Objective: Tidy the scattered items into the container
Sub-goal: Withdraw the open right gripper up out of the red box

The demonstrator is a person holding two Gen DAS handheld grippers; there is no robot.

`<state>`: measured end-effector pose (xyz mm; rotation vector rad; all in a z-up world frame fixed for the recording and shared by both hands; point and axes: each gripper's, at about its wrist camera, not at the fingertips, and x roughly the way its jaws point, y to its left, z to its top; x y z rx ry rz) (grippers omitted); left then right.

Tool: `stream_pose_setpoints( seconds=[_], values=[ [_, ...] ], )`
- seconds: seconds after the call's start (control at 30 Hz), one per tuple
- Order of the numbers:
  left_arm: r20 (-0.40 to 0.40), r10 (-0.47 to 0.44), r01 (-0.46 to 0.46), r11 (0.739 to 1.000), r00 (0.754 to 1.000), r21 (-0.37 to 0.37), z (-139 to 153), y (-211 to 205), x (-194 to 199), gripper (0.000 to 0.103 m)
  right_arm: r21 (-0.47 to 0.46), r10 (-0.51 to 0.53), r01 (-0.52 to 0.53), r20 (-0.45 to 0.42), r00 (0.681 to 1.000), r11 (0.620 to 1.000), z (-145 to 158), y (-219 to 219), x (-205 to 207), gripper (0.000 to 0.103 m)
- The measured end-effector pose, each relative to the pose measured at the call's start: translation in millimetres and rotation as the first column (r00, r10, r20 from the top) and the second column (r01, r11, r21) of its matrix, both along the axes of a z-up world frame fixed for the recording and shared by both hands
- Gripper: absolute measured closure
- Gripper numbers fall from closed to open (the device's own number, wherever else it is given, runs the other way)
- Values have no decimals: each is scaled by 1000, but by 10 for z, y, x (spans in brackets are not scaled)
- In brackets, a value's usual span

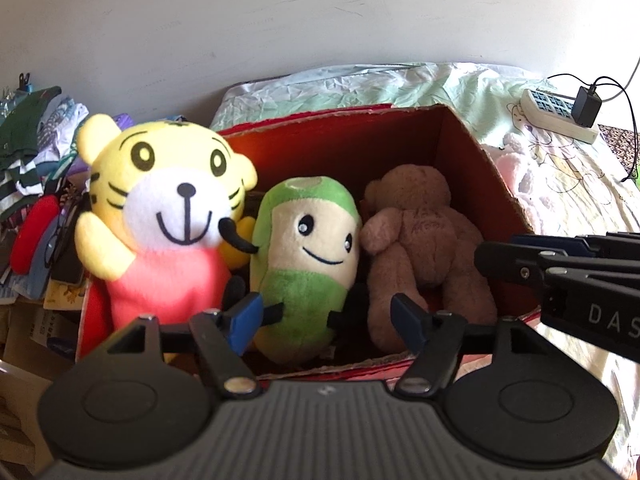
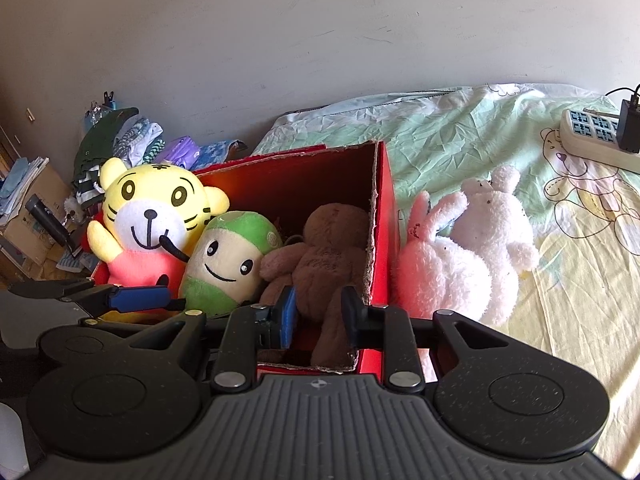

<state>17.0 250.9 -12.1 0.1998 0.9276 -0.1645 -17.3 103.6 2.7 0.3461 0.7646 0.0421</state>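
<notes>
A: Why do the three toys in the red box [image 2: 382,216] stand side by side?

B: Packed upright they fill it wall to wall. The yellow tiger [image 1: 168,216] leans at the end ahead-left of the left hand-held gripper [image 1: 328,322], the green plush [image 1: 308,264] is straight ahead between its fingers, and the brown bear [image 1: 420,248] lies face down ahead-right, against the far wall.

A: Is either gripper holding one?

B: I judge not. The left one's jaws are spread either side of the green plush without pressing it. The right hand-held gripper [image 2: 320,316] is also spread, its fingers flanking the bear's leg at the near rim; whether they touch it I cannot tell.

A: What is left?

B: The pink rabbit [image 2: 436,268] and the white plush [image 2: 496,232] lie on the bed [image 2: 580,300], ahead-right of the right gripper, just beside the box's outer wall. Space inside looks tight, so they would probably have to go on top.
</notes>
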Motion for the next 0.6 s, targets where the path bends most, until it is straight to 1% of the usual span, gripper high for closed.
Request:
stream_pose_setpoints(
  seconds=[0.13,0.23,0.4,0.6],
  values=[
    [-4,57,-57,998,998,9,20,-35,-18,26,7,36,-36,-17,999,999,16,-15,12,77],
    [-1,91,-91,995,996,29,32,-62,-35,23,29,56,-55,-26,998,998,19,-62,29,77],
    [-5,144,-143,989,990,46,61,-71,-52,15,44,95,-94,-26,995,995,14,-104,32,77],
    [13,186,-186,979,983,85,113,-111,-66,5,68,131,-130,-20,991,989,13,-163,38,77]
  ],
)
